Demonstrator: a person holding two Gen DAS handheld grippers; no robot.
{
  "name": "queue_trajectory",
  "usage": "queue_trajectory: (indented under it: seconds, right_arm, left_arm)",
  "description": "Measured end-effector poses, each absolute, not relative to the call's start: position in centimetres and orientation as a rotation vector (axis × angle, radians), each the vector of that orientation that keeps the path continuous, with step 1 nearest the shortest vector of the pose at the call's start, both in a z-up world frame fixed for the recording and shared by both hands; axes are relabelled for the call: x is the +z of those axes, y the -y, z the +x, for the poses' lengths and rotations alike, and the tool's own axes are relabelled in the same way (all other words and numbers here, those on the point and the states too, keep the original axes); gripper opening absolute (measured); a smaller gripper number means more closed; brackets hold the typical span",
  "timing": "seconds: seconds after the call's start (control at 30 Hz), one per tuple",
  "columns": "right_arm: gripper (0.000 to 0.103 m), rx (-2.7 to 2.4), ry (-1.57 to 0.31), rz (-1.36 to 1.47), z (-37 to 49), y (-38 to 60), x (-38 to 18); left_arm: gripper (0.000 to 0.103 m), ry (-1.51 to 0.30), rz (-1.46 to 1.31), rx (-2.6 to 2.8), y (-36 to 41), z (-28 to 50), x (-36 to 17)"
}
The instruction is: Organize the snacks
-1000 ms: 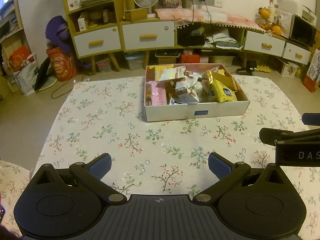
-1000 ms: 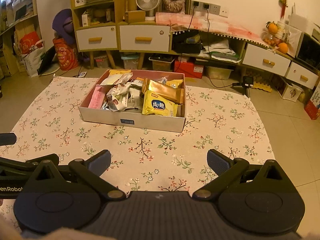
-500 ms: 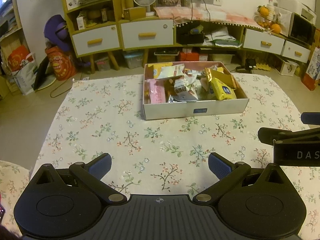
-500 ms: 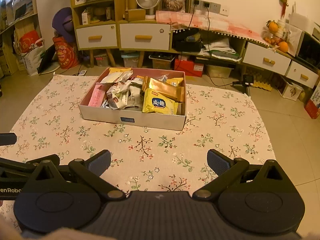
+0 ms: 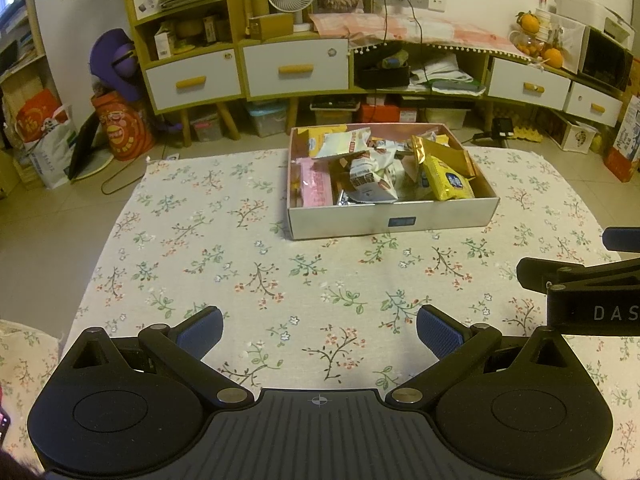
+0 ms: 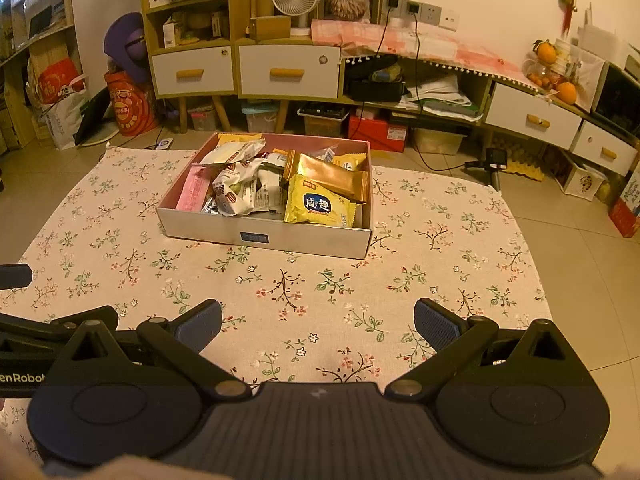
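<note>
You hold the left gripper (image 5: 319, 330) and right gripper (image 6: 318, 326) side by side, jaws wide and empty, over the floral cloth (image 6: 420, 248), short of the snack box (image 6: 304, 240).

One snack box (image 6: 304, 240) holds one yellow packet (image 6: 320, 206), one gold packet (image 6: 332, 178), one pink packet (image 6: 192, 190) and several white ones, too jumbled to count.

left claw (image 5: 319, 330): black, blue ribbed pads | right claw (image 6: 318, 328): same (silver pivot screws)
</note>
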State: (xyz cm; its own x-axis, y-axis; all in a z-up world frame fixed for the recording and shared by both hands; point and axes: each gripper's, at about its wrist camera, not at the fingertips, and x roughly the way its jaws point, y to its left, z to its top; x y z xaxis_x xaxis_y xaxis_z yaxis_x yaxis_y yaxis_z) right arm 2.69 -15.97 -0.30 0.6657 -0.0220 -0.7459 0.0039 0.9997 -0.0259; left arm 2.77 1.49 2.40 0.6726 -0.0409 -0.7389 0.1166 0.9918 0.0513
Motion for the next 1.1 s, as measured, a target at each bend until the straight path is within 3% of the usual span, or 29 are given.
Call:
queue_trajectory:
  seconds: [1.1]
  right_arm:
    - [0.102,-0.014,-0.854,-0.032,2.53,15.96,-0.36]
  left_arm:
    - [0.103,-0.835,0.092,-0.064,-1.80,2.87,2.26]
